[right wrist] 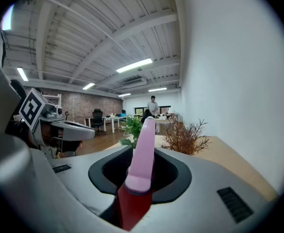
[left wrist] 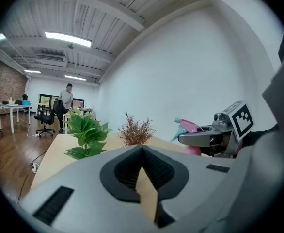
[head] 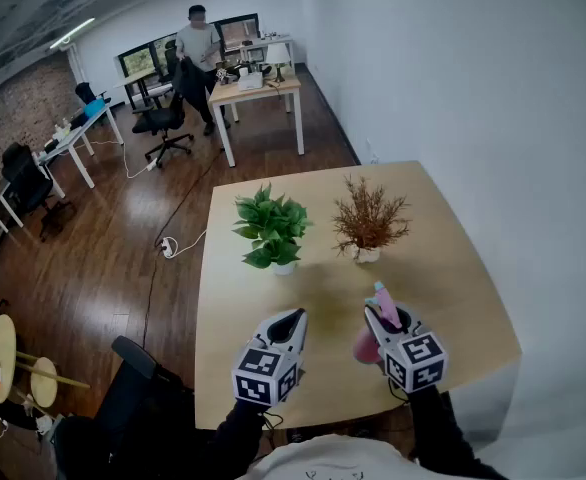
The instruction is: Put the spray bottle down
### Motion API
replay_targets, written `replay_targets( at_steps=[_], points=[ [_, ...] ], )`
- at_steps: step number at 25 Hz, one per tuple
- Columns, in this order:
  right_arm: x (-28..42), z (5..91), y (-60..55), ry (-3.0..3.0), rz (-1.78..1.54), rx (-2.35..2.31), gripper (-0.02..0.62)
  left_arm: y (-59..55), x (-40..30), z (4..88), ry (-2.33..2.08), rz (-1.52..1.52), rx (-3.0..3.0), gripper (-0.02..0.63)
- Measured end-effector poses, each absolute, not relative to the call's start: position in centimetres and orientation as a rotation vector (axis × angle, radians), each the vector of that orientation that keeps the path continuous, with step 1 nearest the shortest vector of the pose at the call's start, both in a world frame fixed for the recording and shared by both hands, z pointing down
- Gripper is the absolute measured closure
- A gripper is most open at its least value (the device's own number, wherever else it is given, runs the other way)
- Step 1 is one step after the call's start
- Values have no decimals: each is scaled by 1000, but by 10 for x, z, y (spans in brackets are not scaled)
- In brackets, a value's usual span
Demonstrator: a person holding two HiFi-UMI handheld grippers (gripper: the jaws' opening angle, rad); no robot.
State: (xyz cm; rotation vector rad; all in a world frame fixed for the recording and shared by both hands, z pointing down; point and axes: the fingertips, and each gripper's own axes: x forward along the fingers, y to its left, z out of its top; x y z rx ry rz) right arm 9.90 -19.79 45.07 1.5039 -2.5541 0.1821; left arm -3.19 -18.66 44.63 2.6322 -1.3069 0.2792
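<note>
My right gripper (head: 387, 320) is shut on a pink spray bottle (head: 366, 346) with a teal nozzle, held over the front right part of the wooden table (head: 453, 268). In the right gripper view the bottle's pink neck (right wrist: 143, 154) stands between the jaws of the right gripper (right wrist: 144, 150). I cannot tell whether the bottle's base touches the table. My left gripper (head: 293, 318) hovers to its left, jaws together and holding nothing. In the left gripper view the left gripper (left wrist: 142, 148) is shut, with the bottle (left wrist: 190, 126) off to the right.
A green leafy plant (head: 273, 230) in a white pot and a dry brown plant (head: 369, 218) stand side by side mid-table, beyond both grippers. A black chair (head: 133, 378) sits at the table's near left corner. Far back, a person (head: 198, 38) stands among desks.
</note>
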Motion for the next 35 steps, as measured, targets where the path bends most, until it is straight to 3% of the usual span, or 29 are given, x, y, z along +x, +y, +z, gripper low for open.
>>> replay_targets(
  at_steps=[35],
  points=[
    [17,551,-321,-2430,-49,1505,512,-205,-61,507,-1294,394,2526,604]
  ],
)
